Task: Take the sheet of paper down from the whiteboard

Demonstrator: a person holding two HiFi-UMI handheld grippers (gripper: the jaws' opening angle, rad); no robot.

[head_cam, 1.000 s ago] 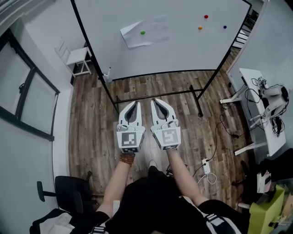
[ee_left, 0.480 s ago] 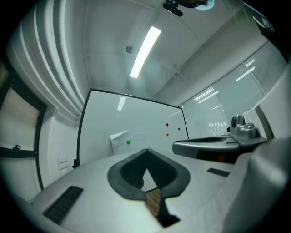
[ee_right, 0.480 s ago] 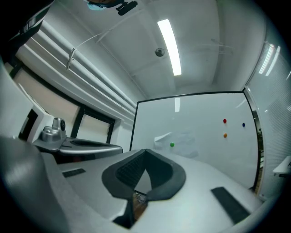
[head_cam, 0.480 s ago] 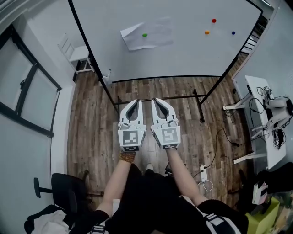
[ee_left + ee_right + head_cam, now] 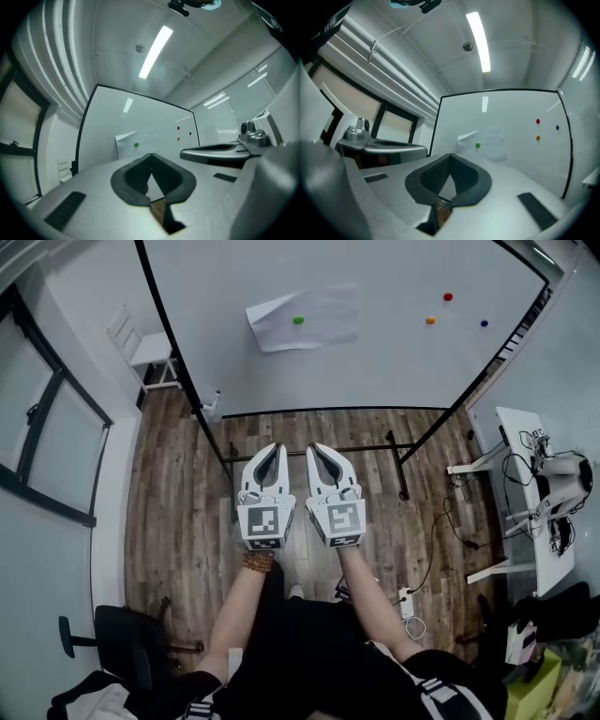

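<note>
A white sheet of paper (image 5: pixel 305 319) hangs on the whiteboard (image 5: pixel 375 362), pinned by a green magnet (image 5: pixel 298 321). The sheet also shows ahead in the left gripper view (image 5: pixel 140 143) and the right gripper view (image 5: pixel 483 143). My left gripper (image 5: pixel 270 450) and right gripper (image 5: pixel 317 450) are held side by side over the wooden floor, short of the board's stand. Both point at the board, level. Both are shut with nothing between the jaws.
Red (image 5: pixel 448 296), orange (image 5: pixel 430 321) and blue (image 5: pixel 484 322) magnets sit on the board to the right of the sheet. The board's black stand (image 5: pixel 403 470) crosses the floor ahead. A white chair (image 5: pixel 141 348) stands far left, a desk (image 5: pixel 525 493) with cables at the right.
Both grippers and the person have moved toward the whiteboard; the board and sheet sit lower and larger in the head view. The jaws stay shut.
</note>
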